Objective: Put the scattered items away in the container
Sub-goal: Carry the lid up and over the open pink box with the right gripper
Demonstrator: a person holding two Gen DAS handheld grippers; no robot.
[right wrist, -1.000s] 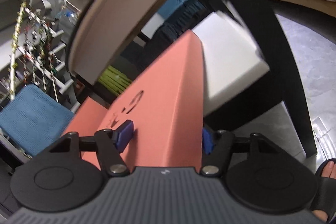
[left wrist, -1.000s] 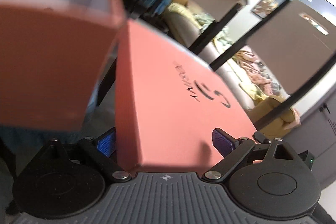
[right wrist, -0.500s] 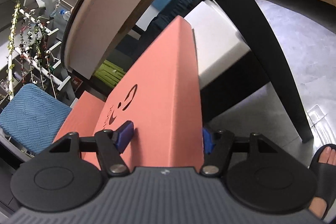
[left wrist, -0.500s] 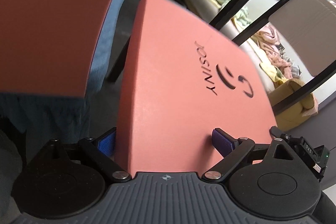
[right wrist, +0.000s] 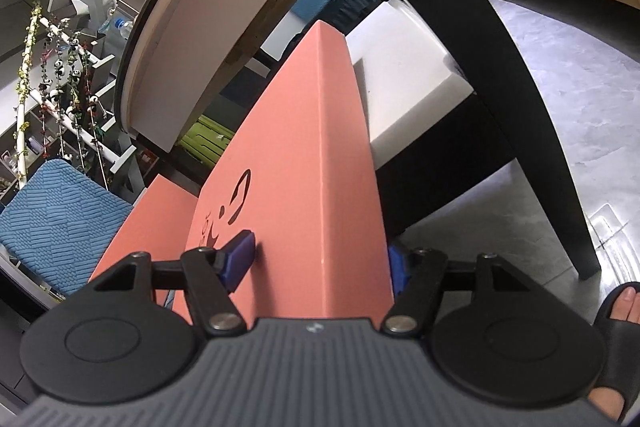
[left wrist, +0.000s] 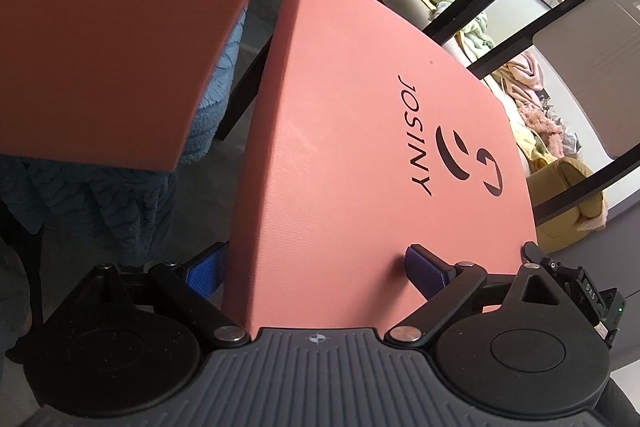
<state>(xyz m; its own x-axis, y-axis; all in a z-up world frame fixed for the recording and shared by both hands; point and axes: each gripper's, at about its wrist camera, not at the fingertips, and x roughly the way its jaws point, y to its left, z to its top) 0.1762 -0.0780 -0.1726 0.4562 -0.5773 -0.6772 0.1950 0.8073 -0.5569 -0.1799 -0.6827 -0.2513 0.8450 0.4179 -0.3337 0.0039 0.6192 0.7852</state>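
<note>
I am holding the salmon-pink JOSINY box lid (left wrist: 360, 131) off the floor, both grippers clamping it: left gripper (left wrist: 316, 267) gripping one edge, right gripper (right wrist: 320, 259) pinching a corner, lid tilting, matching pink box (left wrist: 100, 27) hanging beside it.

Salmon-pink box lid (left wrist: 360, 131) w/ black logo; blue woven-pattern cushion (right wrist: 56, 211); blue fingers (right wrist: 240, 259).
</note>
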